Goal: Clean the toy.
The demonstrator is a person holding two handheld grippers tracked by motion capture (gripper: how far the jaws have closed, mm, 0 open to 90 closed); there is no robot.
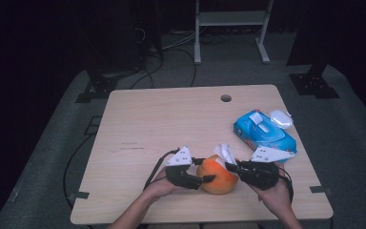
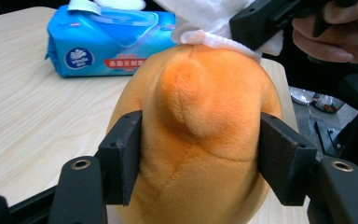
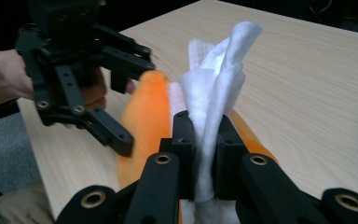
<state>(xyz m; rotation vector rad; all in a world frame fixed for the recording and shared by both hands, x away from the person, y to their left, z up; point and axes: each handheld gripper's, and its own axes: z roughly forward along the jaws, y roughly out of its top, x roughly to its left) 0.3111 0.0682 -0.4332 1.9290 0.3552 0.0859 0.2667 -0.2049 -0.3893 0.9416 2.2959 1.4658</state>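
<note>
Reaching in from six o'clock, both forearms meet near the tabletop's (image 1: 138, 124) front edge. The left hand-held gripper (image 1: 208, 179) lies level, pointing toward three o'clock, its jaws clamped on the flanks of an orange plush toy (image 1: 218, 177). The right hand-held gripper (image 1: 228, 166) points toward nine o'clock, jaws pinching a white wet wipe (image 1: 227, 153) against the toy's top. At two o'clock from the toy lies a blue wet-wipe pack (image 1: 264, 131), with a white lid (image 1: 281, 118) touching its far side.
</note>
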